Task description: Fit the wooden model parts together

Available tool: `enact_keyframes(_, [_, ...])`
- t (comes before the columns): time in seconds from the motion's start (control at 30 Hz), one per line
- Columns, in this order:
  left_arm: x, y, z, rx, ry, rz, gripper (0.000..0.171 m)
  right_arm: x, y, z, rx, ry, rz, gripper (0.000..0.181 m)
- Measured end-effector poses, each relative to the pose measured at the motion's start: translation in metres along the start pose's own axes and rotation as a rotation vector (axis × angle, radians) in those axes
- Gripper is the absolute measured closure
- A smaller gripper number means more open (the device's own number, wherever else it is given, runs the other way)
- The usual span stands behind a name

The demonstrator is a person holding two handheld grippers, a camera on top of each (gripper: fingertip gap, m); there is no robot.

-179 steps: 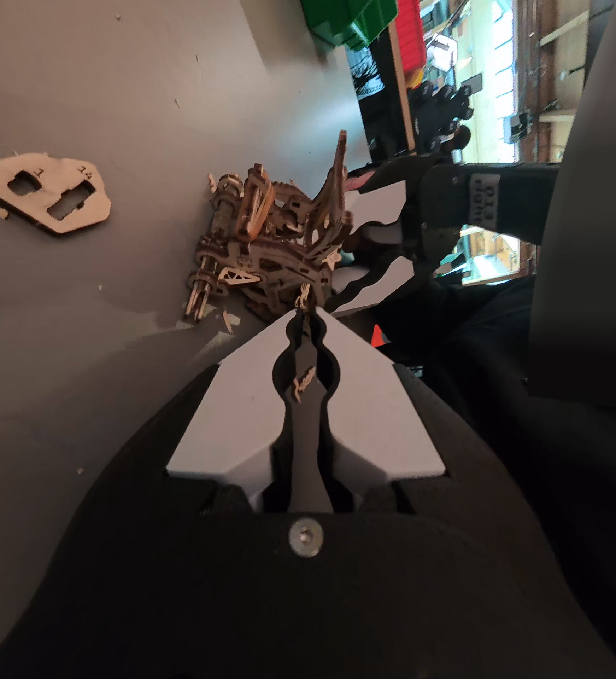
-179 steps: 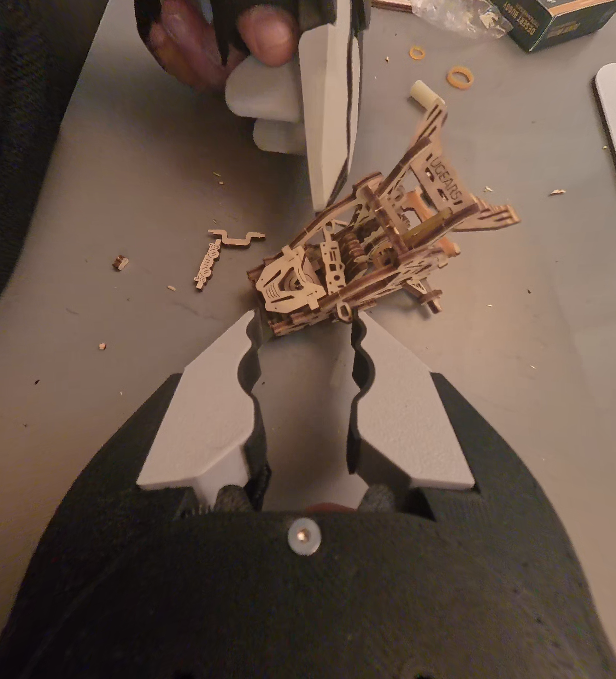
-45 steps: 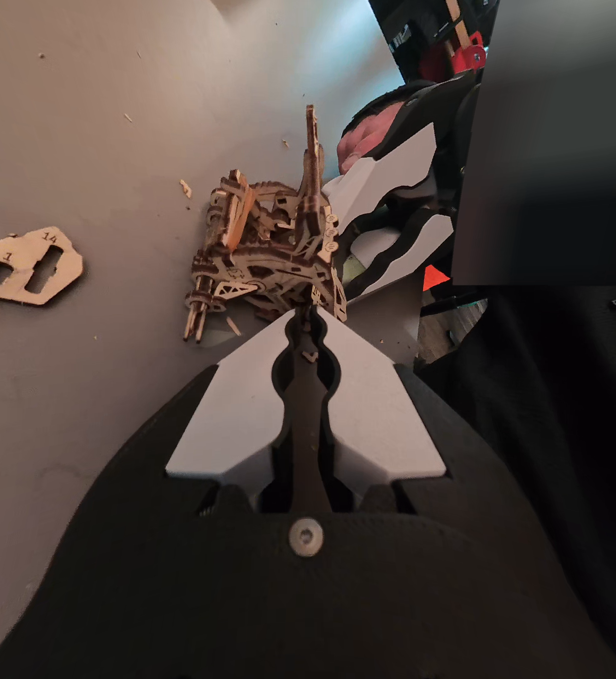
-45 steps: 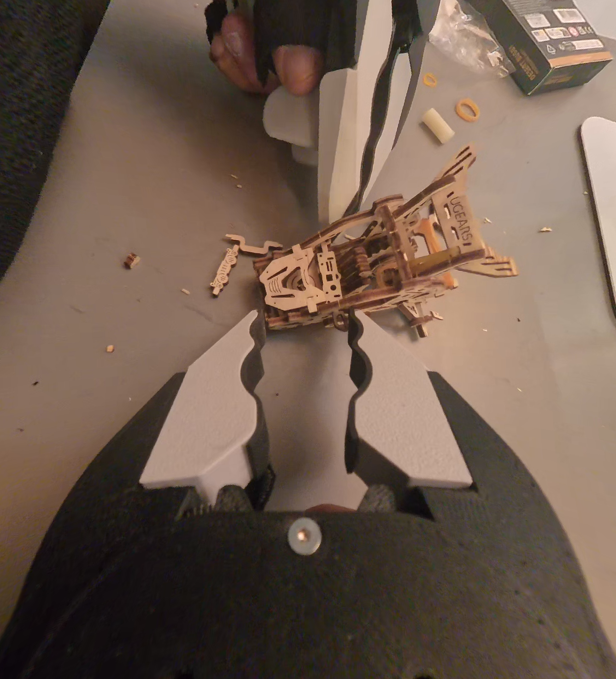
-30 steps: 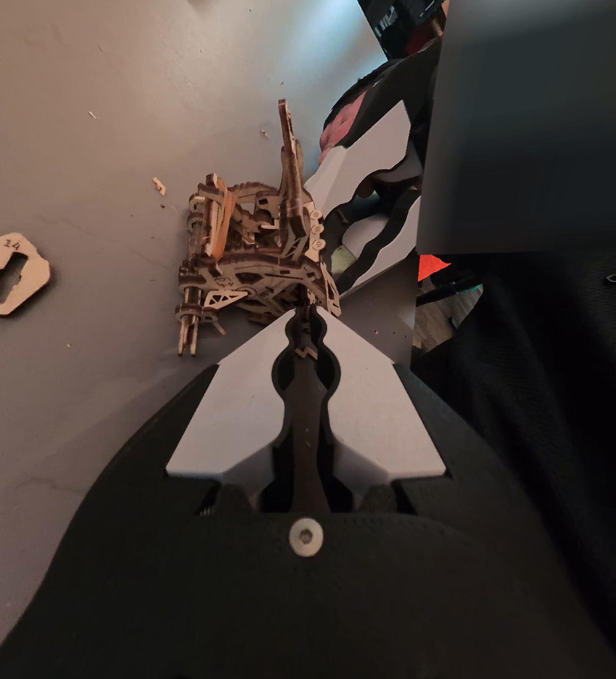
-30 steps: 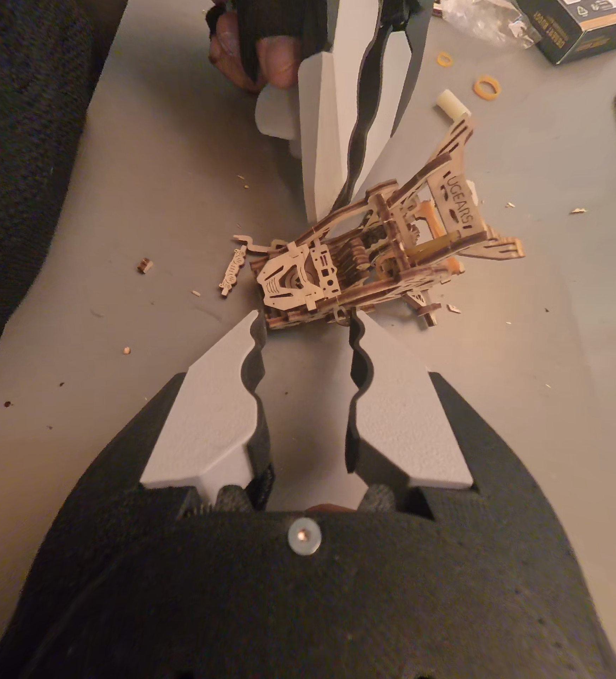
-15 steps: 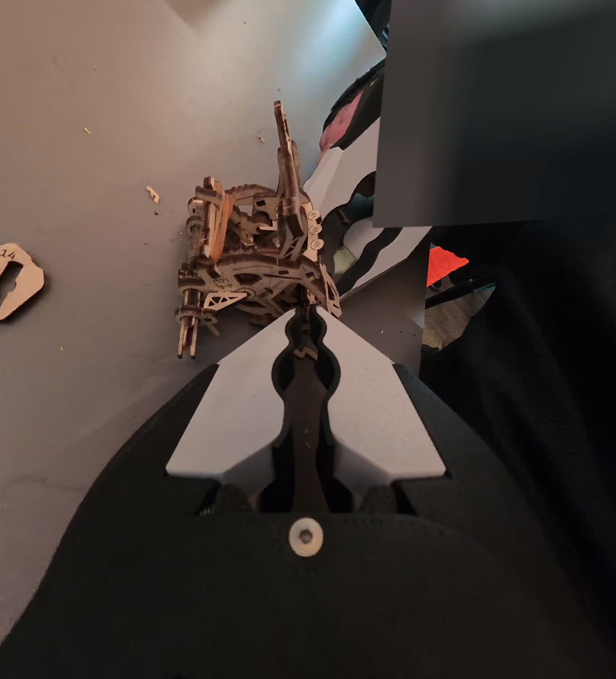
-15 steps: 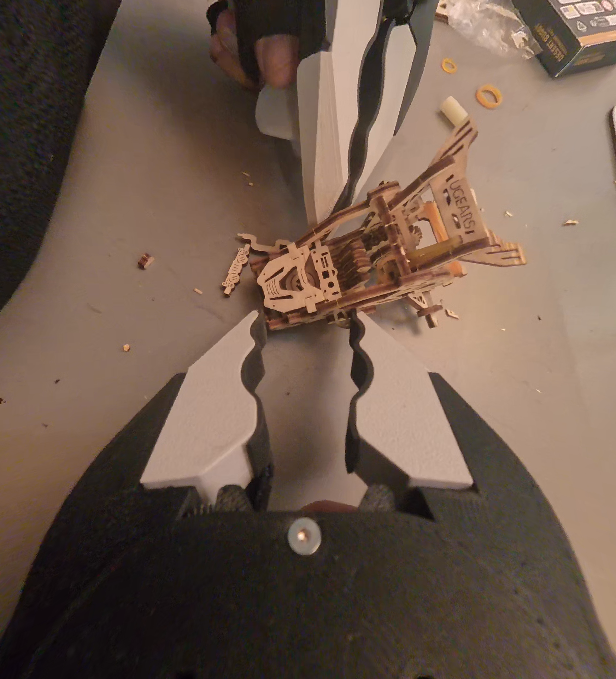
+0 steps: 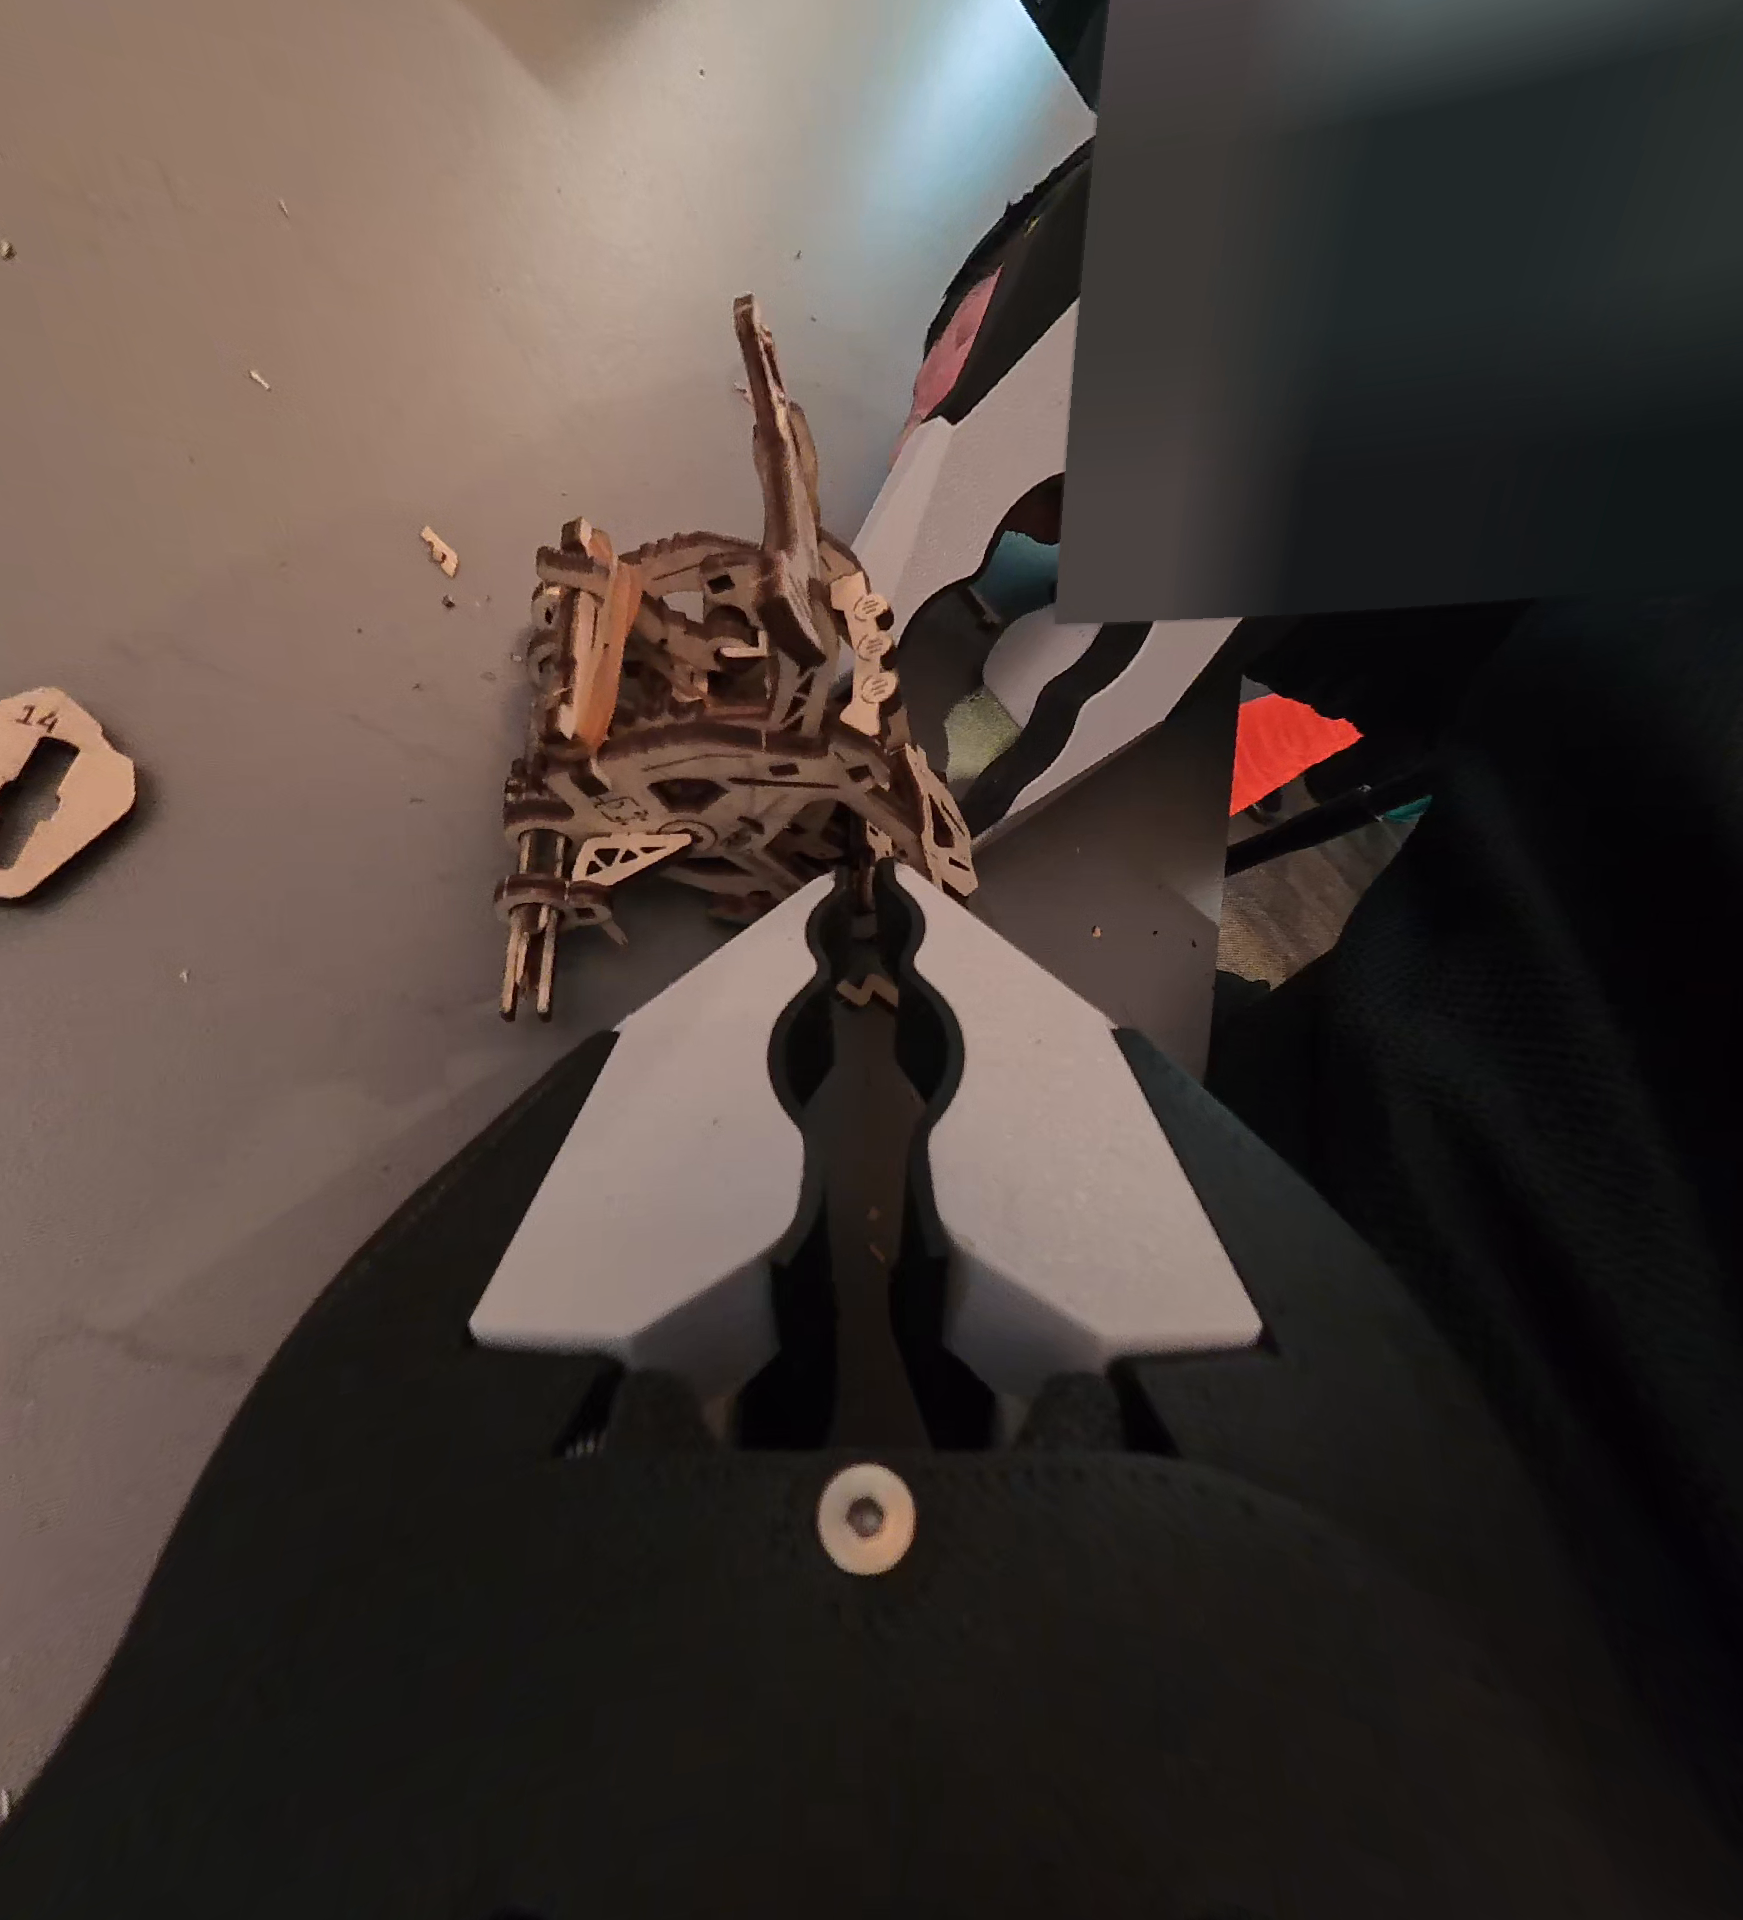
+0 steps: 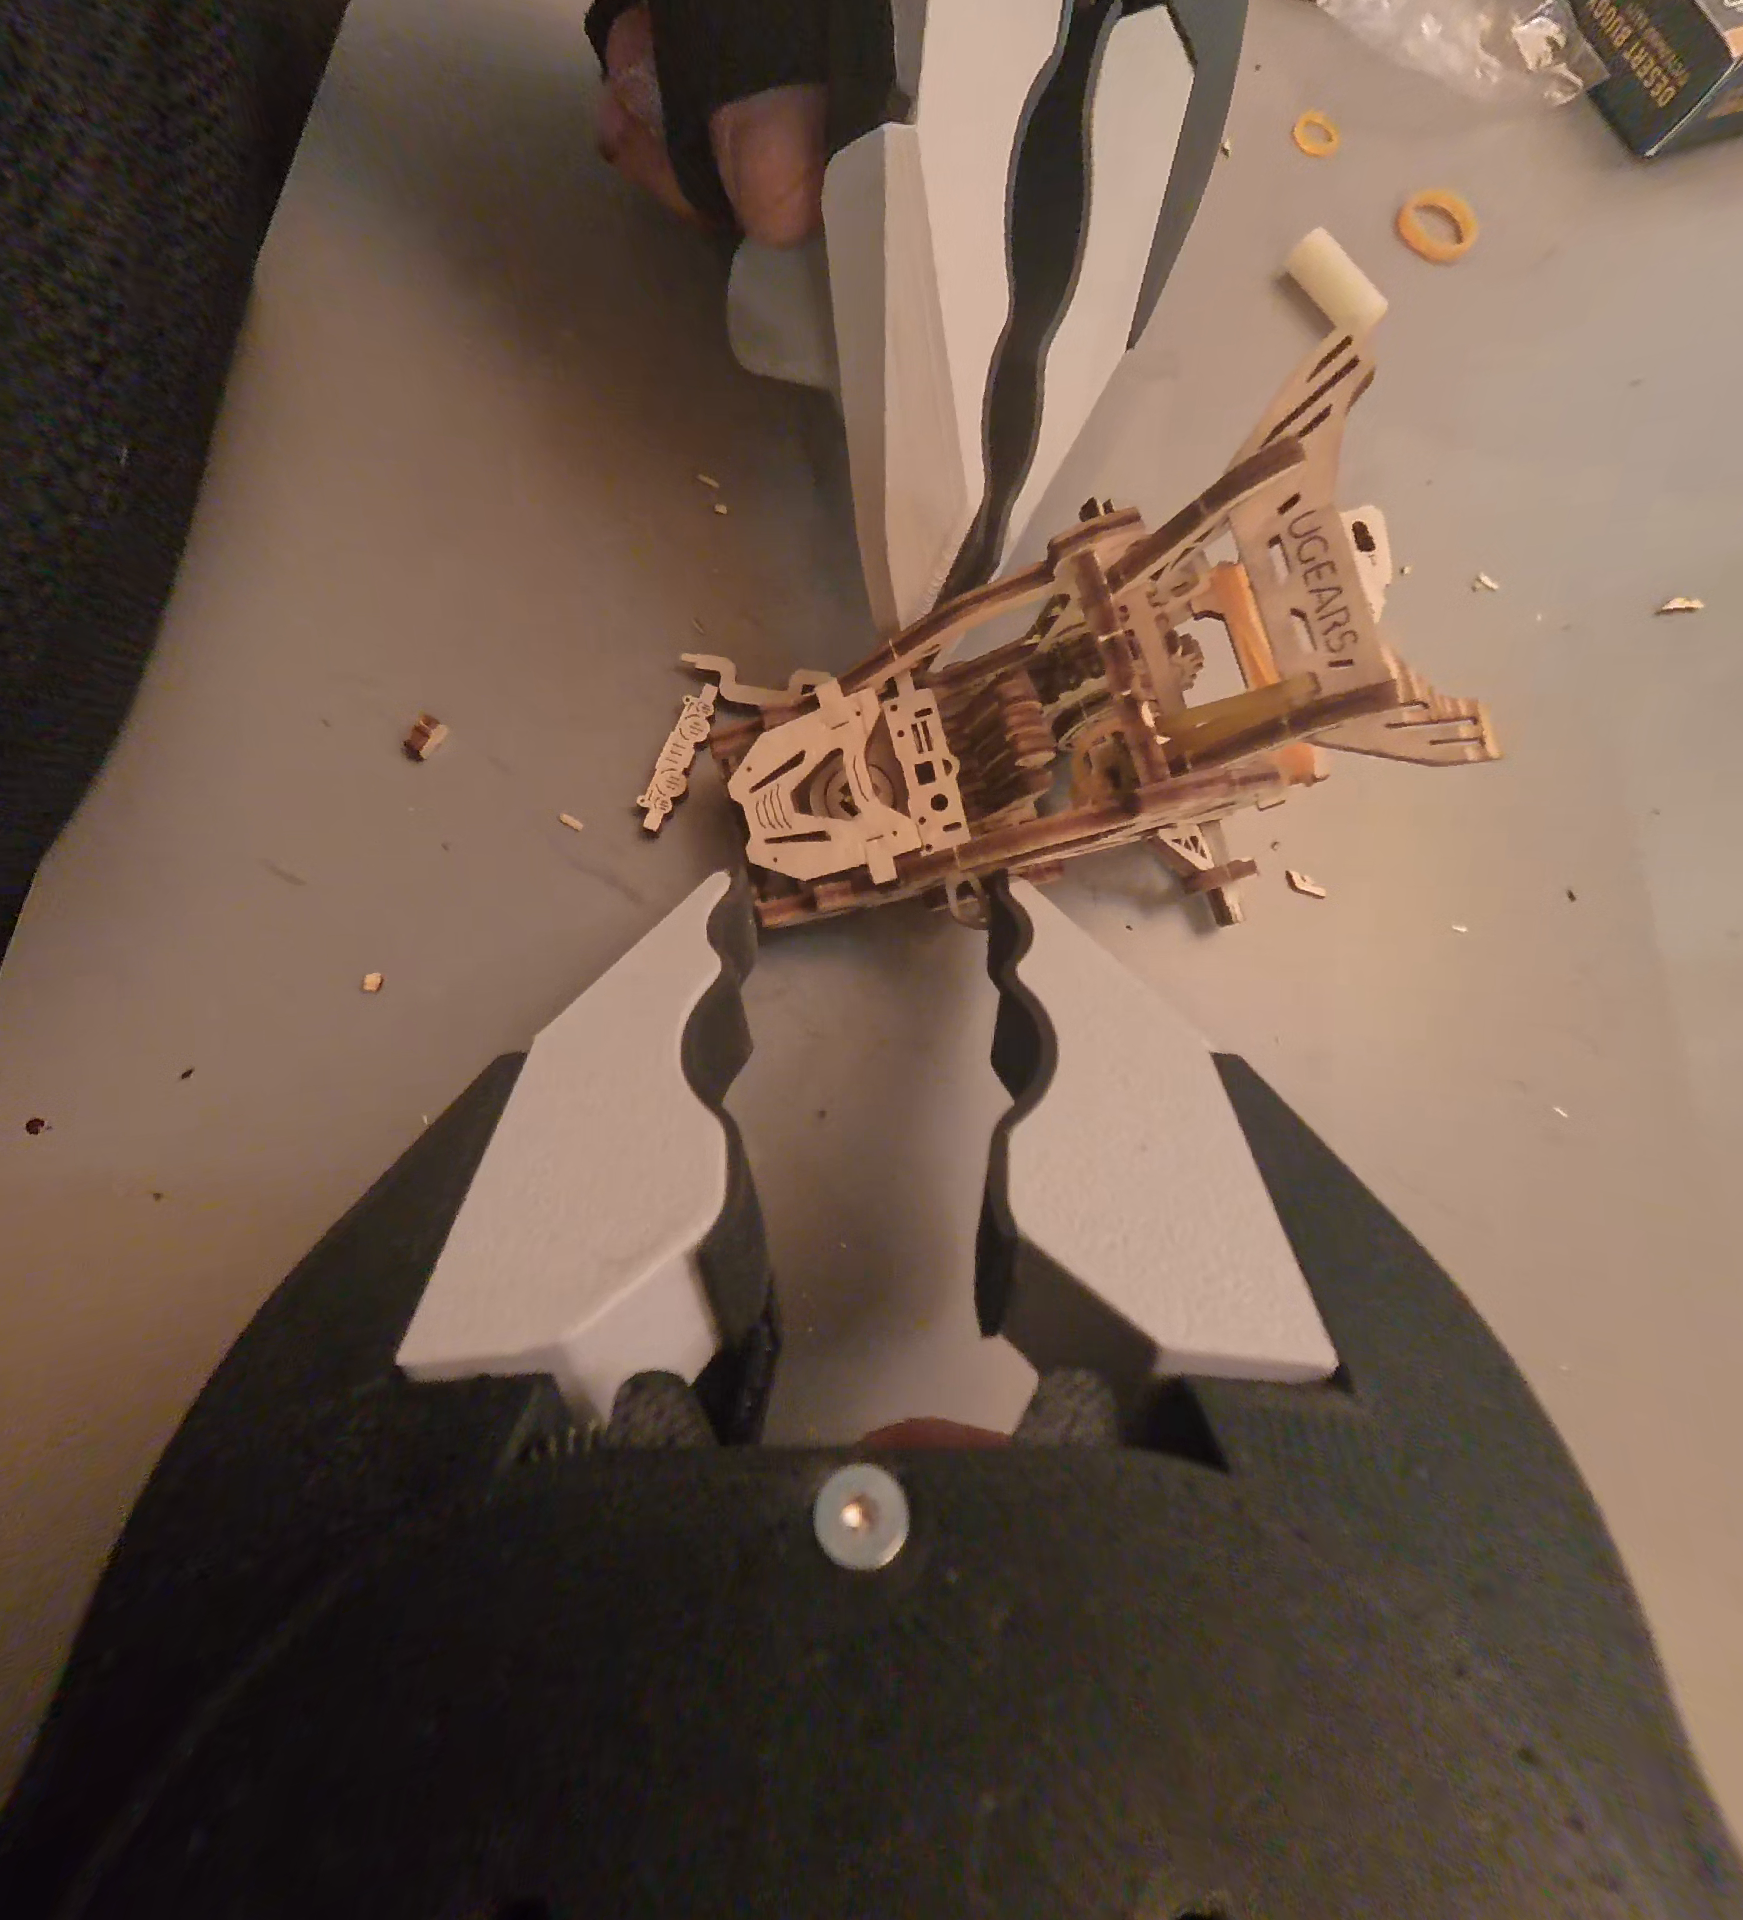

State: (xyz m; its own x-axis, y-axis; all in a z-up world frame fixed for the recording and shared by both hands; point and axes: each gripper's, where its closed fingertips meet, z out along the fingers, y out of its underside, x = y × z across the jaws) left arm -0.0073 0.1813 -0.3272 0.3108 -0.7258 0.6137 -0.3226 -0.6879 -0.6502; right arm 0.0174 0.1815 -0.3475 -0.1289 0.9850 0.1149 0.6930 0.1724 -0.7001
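The half-built wooden model lies tilted on the grey table; it also shows in the left wrist view. My left gripper is shut on a thin wooden rail at the model's edge. In the right wrist view it comes down from the top, held by a gloved hand. My right gripper is open, its fingertips at the model's near edge, one on each side of its front end. It shows behind the model in the left wrist view. A small loose wooden strip lies left of the model.
A flat wooden offcut with cut-out slots lies left of the model. A dark box, a plastic bag, rubber rings and a white cylinder lie at the far right. Dark fabric borders the table's left edge. Wood crumbs are scattered about. There is about 4 cm between the tips of the two grippers. The flat wooden offcut sits 11 cm or so from the ends of my left fingers.
The model and both grippers have shifted only slightly. The left gripper stays shut on the model's rail and the right gripper stays open at its near edge.
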Motion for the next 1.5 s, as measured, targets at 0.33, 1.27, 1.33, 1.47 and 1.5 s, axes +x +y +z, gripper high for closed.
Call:
enact_keyframes(0.33, [0.0002,-0.0051,0.0010,0.037,0.013,-0.055,0.170,0.0033,-0.0013,0.0004,0.020,0.016,0.028,0.136])
enact_keyframes(1.27, [0.0012,-0.0001,0.0052,-0.007,-0.010,0.018,0.170,0.0028,0.0004,0.0025,-0.016,0.037,0.002,0.132])
enact_keyframes(1.33, [0.0019,0.0003,0.0052,-0.007,-0.013,0.030,0.170,0.0024,0.0001,0.0026,-0.014,0.030,0.009,0.132])
enact_keyframes(1.47, [0.0038,-0.0001,0.0050,-0.002,0.001,0.033,0.170,0.0013,-0.0001,0.0024,0.007,0.020,0.027,0.131])
enact_keyframes(1.5, [0.0038,-0.0004,0.0050,-0.003,0.007,0.024,0.170,0.0013,-0.0001,0.0022,0.008,0.022,0.028,0.131])
